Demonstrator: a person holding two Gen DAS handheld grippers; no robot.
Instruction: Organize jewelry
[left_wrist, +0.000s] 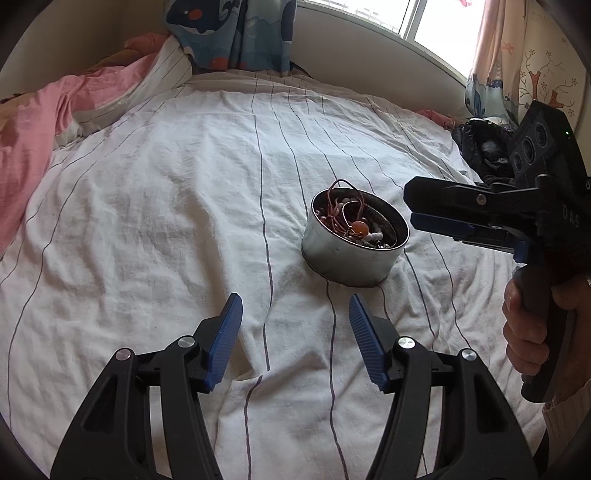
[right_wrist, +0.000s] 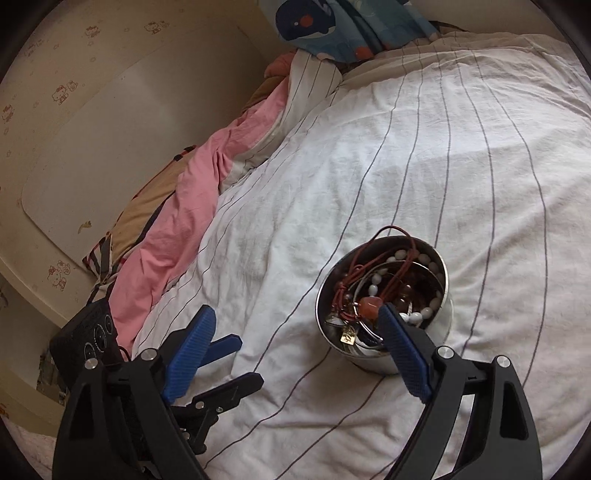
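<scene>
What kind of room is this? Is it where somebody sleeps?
Most likely a bedroom. A bed with a striped white sheet and a pink quilt fills the view, and cartoon whale curtains hang by the window.

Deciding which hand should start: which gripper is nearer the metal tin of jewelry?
Right. The right gripper has one finger right at the tin's rim; the left gripper hovers over the sheet, short of it, both open.
</scene>
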